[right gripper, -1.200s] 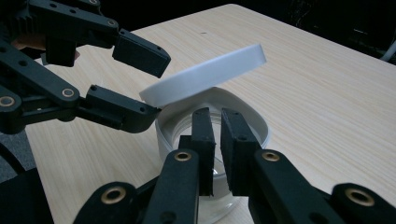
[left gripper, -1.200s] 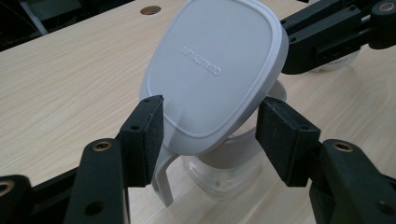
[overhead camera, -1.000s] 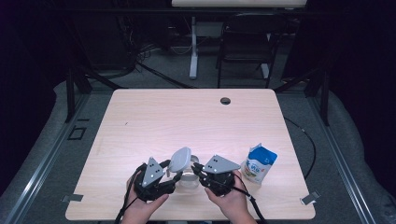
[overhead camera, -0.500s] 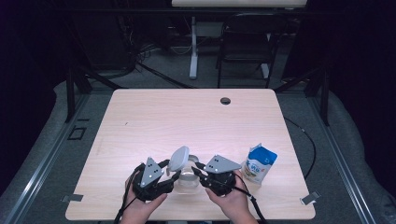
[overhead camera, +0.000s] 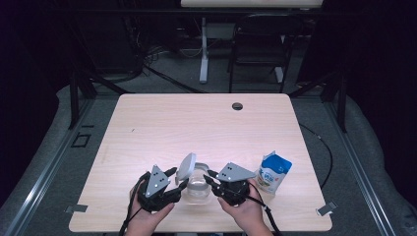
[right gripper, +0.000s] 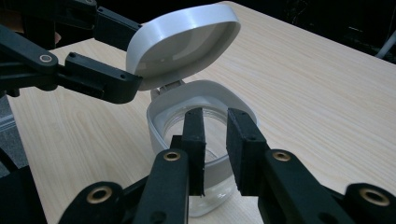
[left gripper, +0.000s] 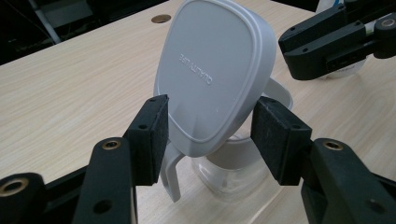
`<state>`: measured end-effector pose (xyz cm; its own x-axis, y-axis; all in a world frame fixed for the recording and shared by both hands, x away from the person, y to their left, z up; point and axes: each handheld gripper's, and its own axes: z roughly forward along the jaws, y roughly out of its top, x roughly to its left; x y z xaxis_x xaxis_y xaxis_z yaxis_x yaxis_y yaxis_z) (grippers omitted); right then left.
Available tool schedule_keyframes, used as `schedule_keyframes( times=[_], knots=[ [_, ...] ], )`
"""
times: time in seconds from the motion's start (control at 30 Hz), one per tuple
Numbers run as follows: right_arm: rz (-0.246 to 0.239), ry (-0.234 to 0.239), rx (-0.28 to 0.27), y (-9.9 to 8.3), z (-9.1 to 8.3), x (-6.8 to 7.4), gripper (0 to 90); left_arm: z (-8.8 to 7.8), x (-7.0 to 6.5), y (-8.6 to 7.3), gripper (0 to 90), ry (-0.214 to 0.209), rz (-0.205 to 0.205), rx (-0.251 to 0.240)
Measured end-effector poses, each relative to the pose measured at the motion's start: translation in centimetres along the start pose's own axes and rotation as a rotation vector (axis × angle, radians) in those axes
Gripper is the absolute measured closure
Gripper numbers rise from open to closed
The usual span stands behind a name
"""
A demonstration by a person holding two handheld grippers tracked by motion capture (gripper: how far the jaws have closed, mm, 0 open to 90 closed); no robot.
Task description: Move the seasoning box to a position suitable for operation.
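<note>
A clear jar [overhead camera: 199,188] with a grey collar [right gripper: 164,103] stands near the table's front edge. Its grey hinged lid [left gripper: 215,74] is tipped up and open. My left gripper [left gripper: 212,135] has the lid between its pads, which touch the lid's two side edges; its jaws have just been closing. In the high view the left gripper [overhead camera: 178,178] sits left of the jar. My right gripper [right gripper: 215,140] hovers at the jar's near rim, right of the jar [overhead camera: 209,178]. Its pads stand a narrow gap apart with nothing pinched, having opened slightly.
A blue and white pouch [overhead camera: 273,172] stands right of the right hand. The wooden table [overhead camera: 196,128] has a round cable hole [overhead camera: 237,106] at its far edge. A chair and desk legs stand in the dark beyond.
Both hands, the jar and the raised lid stay where they were; no visible shift.
</note>
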<state>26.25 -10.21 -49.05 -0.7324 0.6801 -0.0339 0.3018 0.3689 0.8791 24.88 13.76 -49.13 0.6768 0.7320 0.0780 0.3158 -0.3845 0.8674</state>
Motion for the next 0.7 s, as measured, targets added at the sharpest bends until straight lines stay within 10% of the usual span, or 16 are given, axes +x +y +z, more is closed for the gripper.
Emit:
schedule_keyframes(
  times=[0.7],
  knots=[
    [0.006, -0.006, -0.001, 0.0, -0.2, -0.2, 76.9, -1.8, 1.1, 0.2, 51.0, 0.001, -0.035, -0.035]
  ],
)
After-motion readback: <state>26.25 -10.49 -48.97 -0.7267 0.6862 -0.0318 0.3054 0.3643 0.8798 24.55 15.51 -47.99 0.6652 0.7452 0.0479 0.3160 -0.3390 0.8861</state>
